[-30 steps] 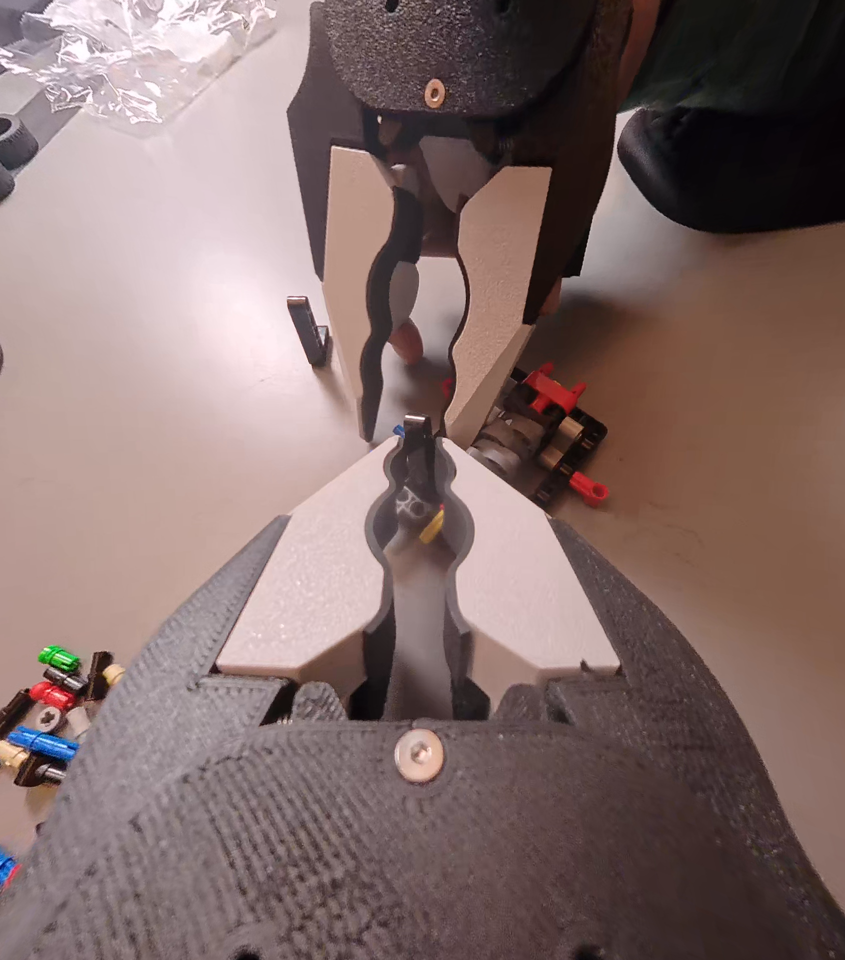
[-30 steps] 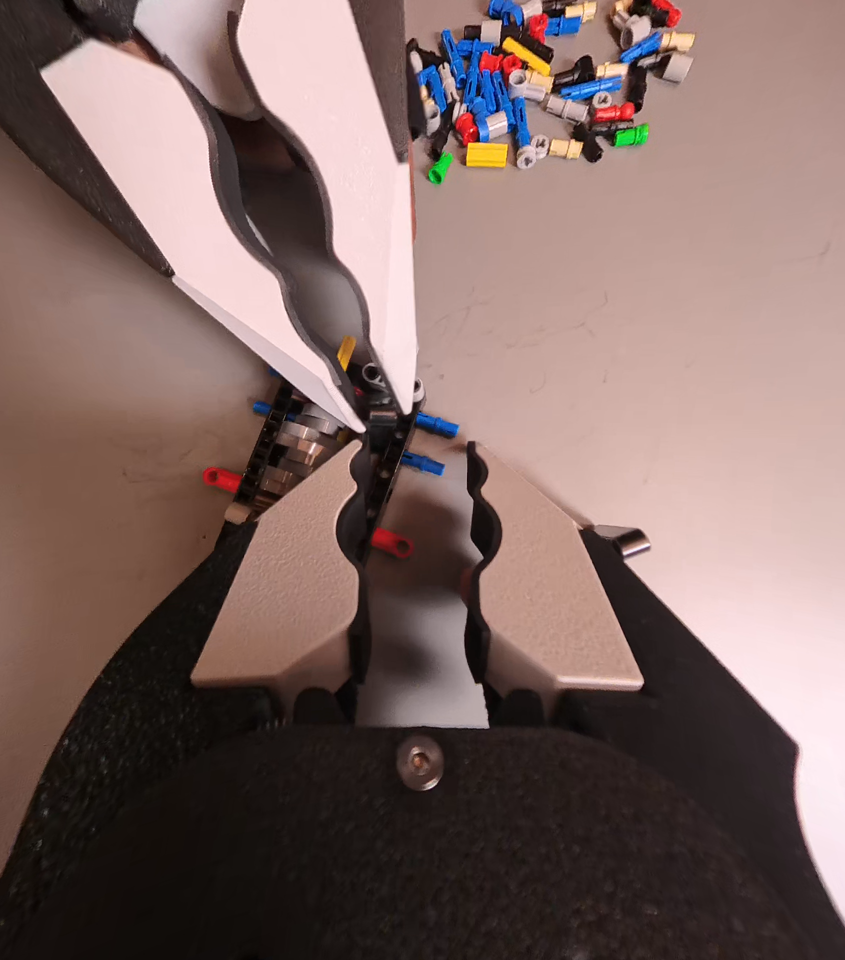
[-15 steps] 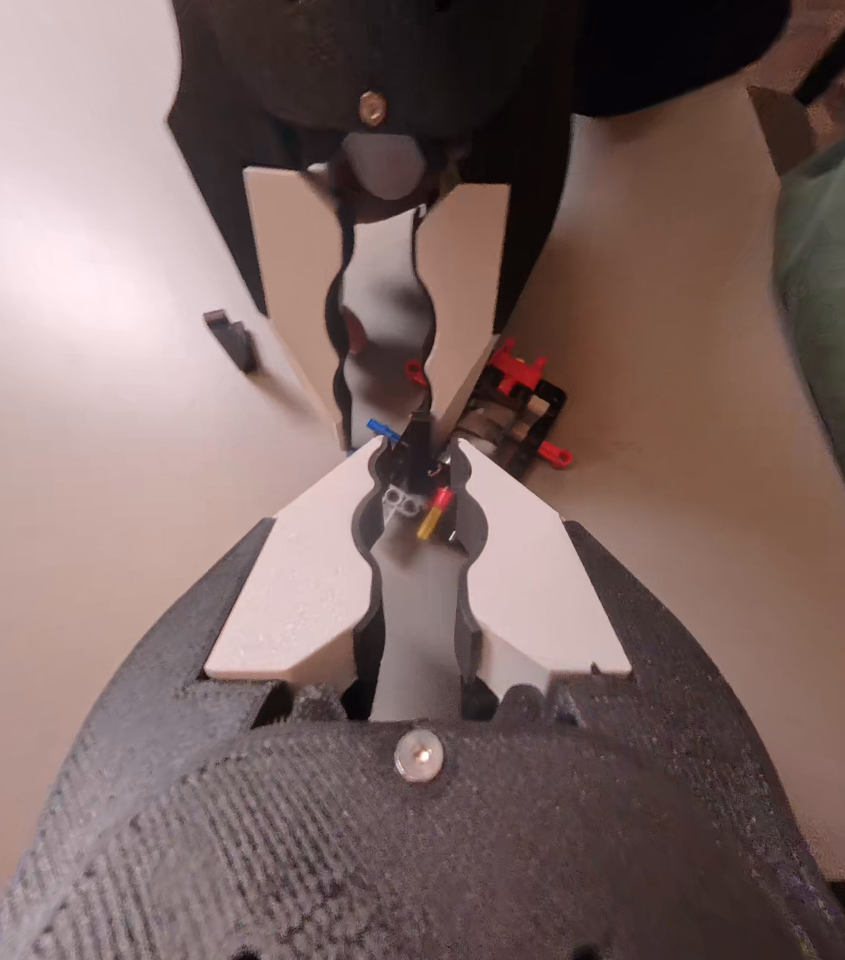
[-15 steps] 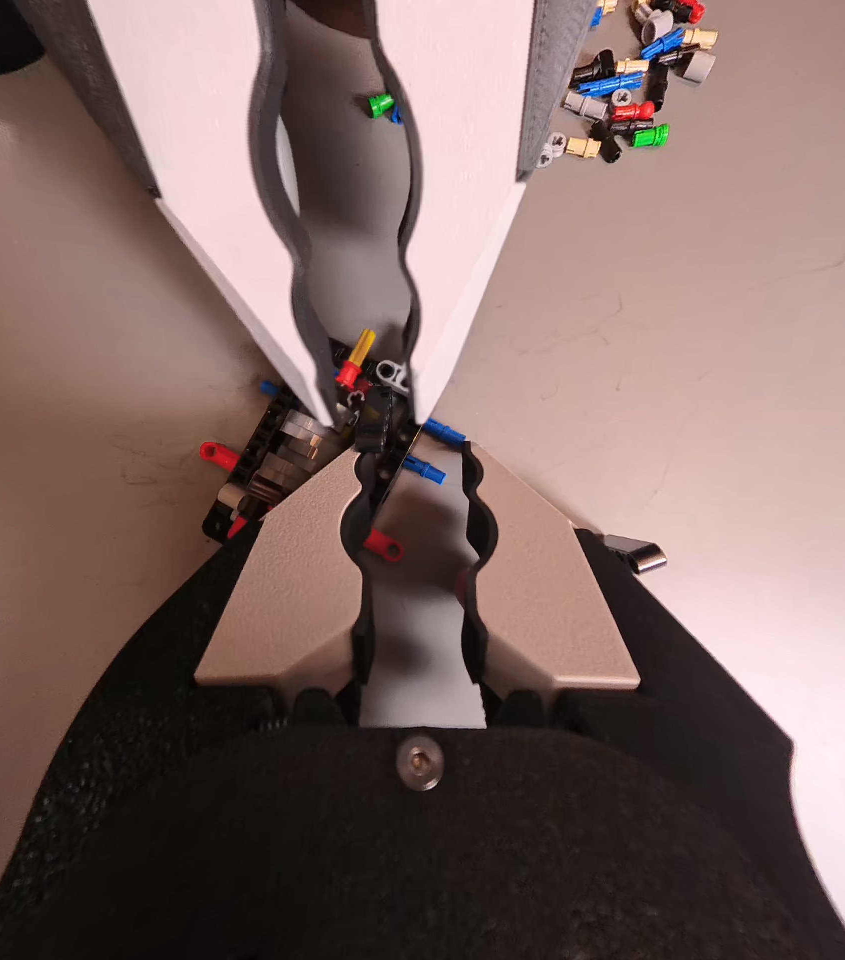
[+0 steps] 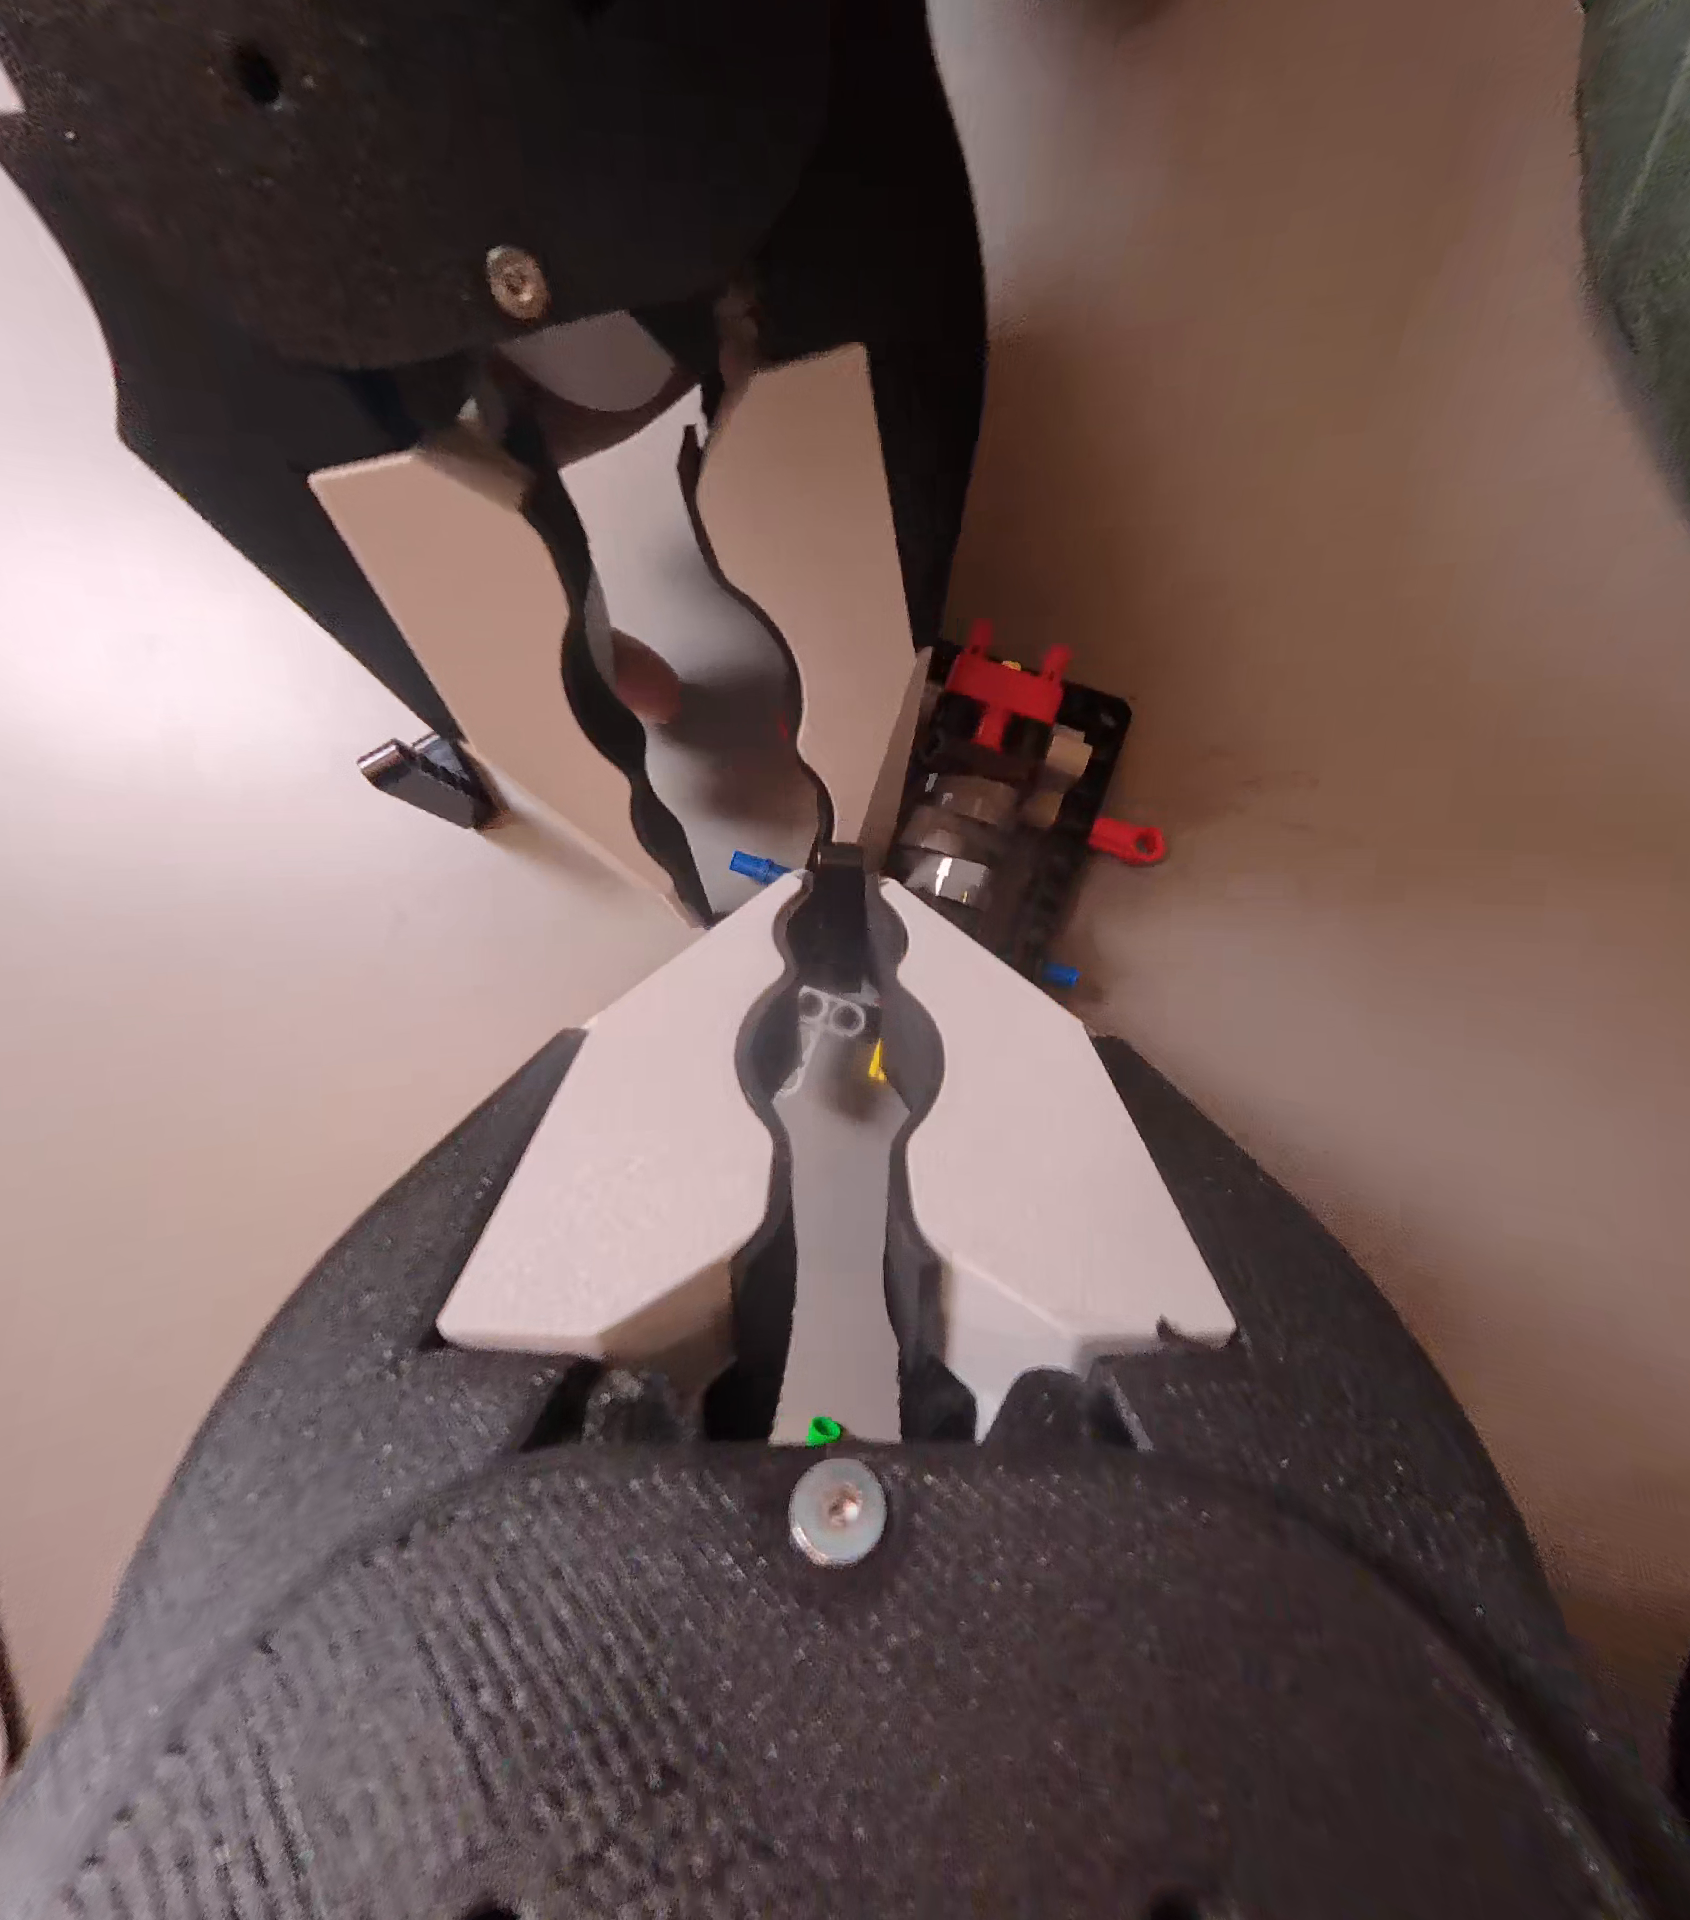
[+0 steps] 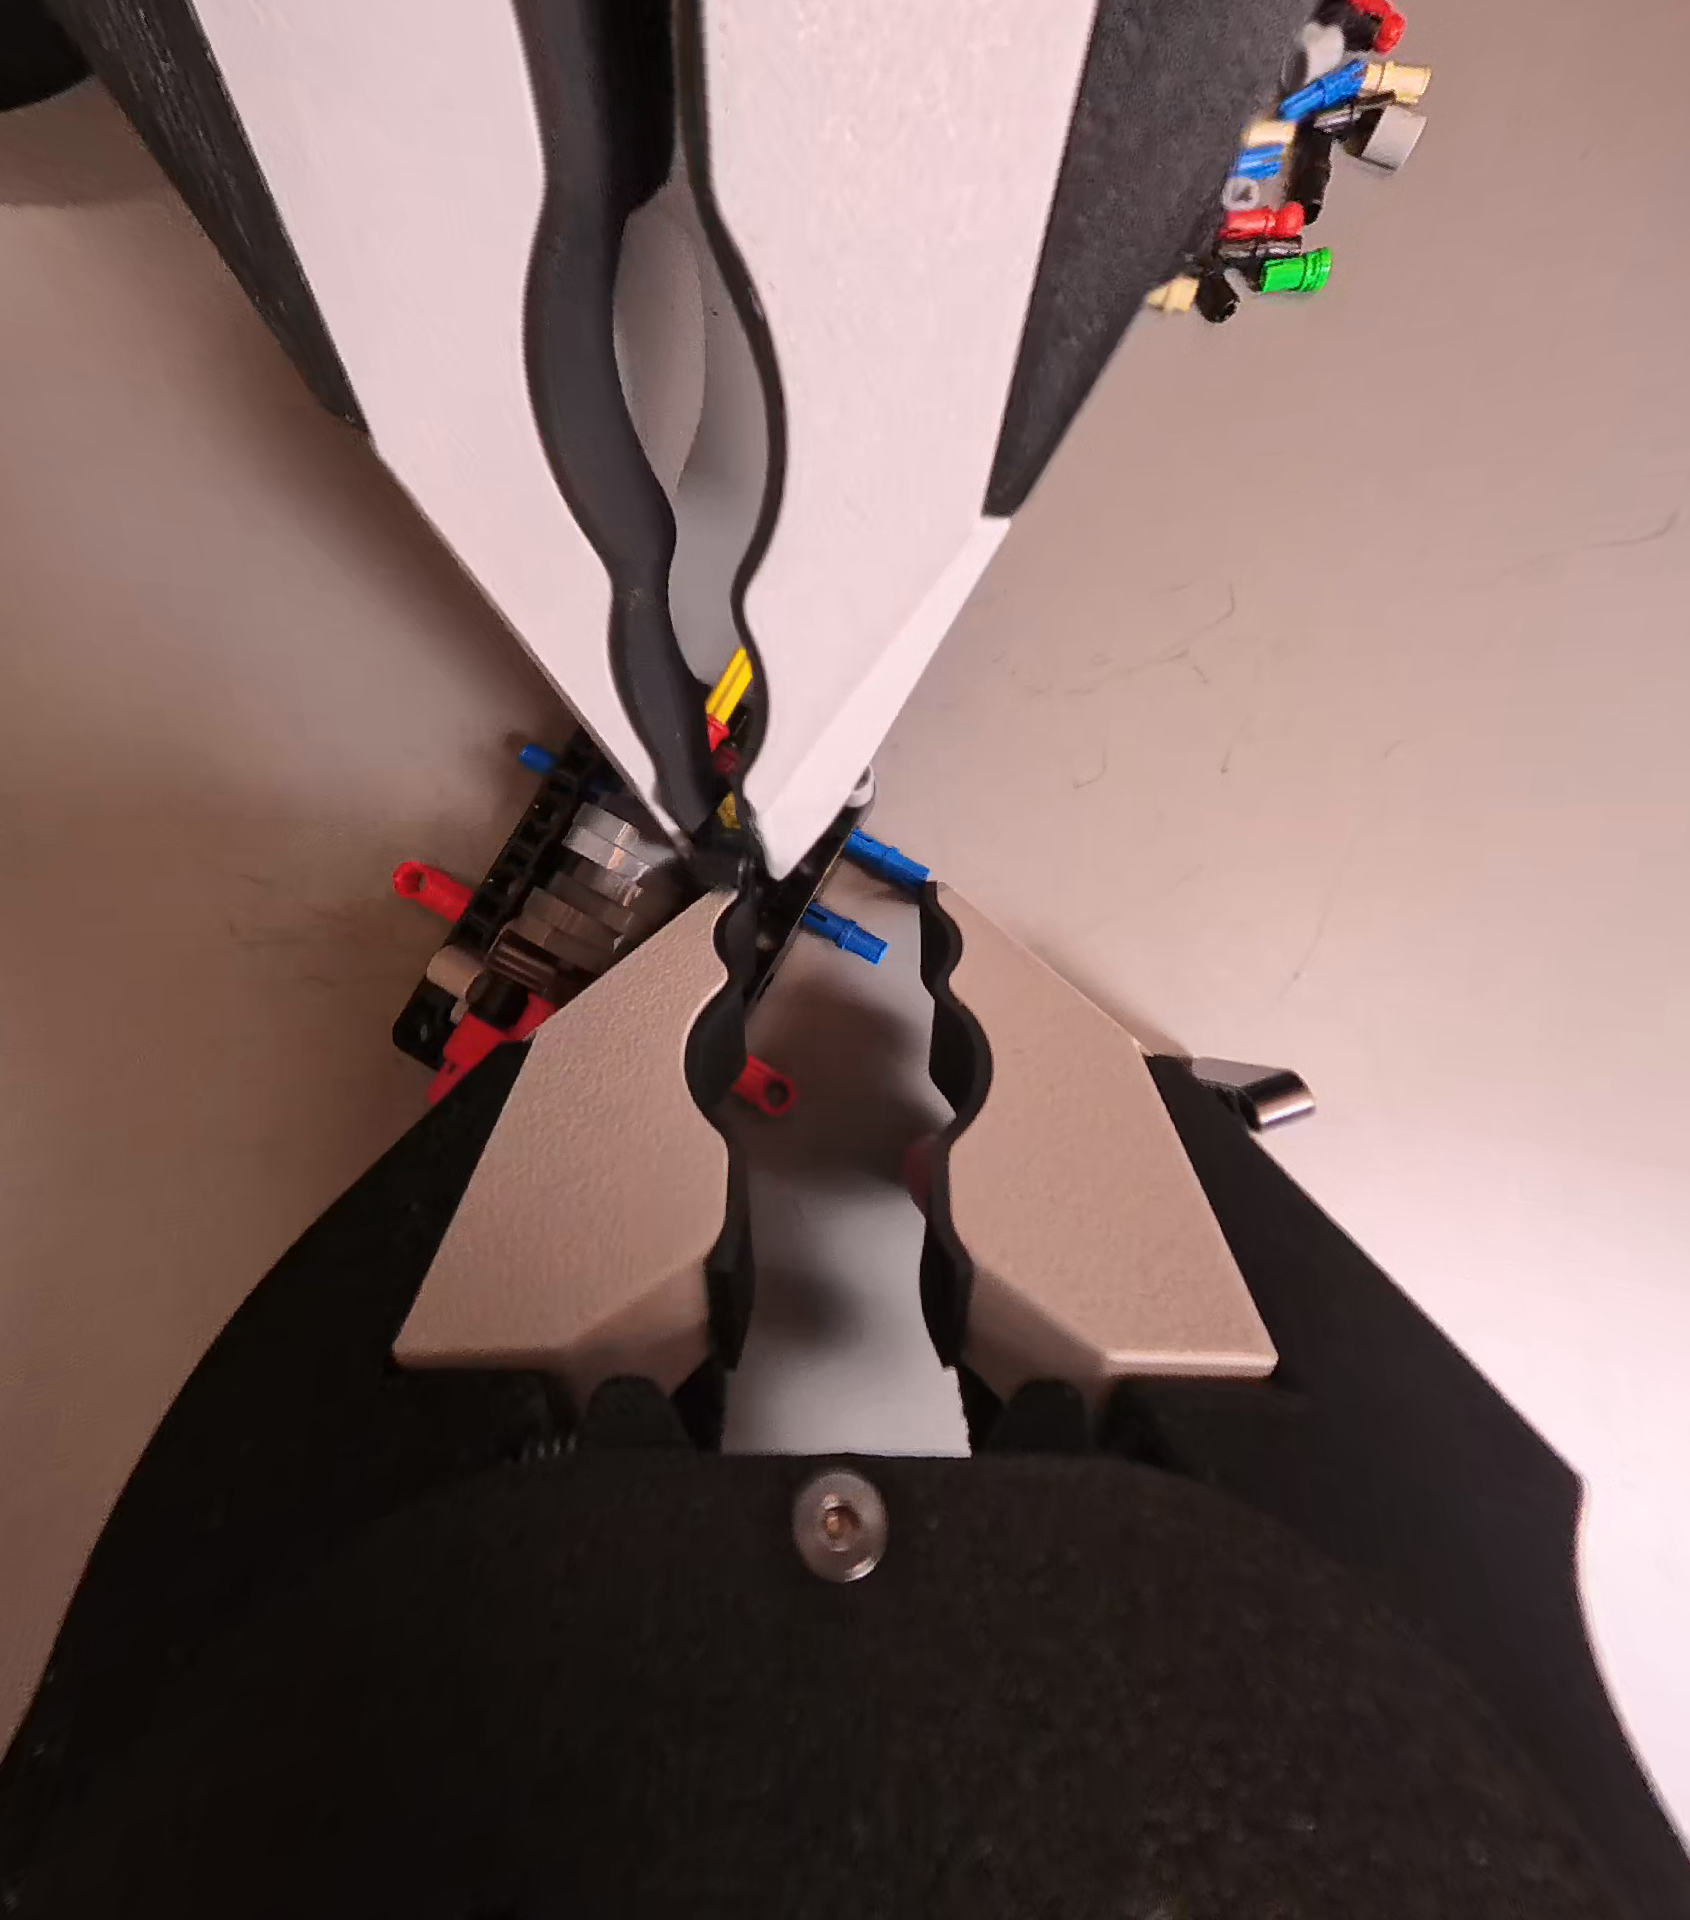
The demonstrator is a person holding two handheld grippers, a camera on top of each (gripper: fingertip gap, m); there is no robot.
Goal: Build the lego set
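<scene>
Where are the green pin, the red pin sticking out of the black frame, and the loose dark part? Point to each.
green pin (image 6: pixel 1295 271), right wrist view, middle of its body
red pin (image 5: pixel 1129 836), left wrist view, its shaft
loose dark part (image 5: pixel 422 780), left wrist view, its top face

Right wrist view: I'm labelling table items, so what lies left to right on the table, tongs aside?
Red pin → black frame → blue pins → dark connector → loose parts pile.
</scene>
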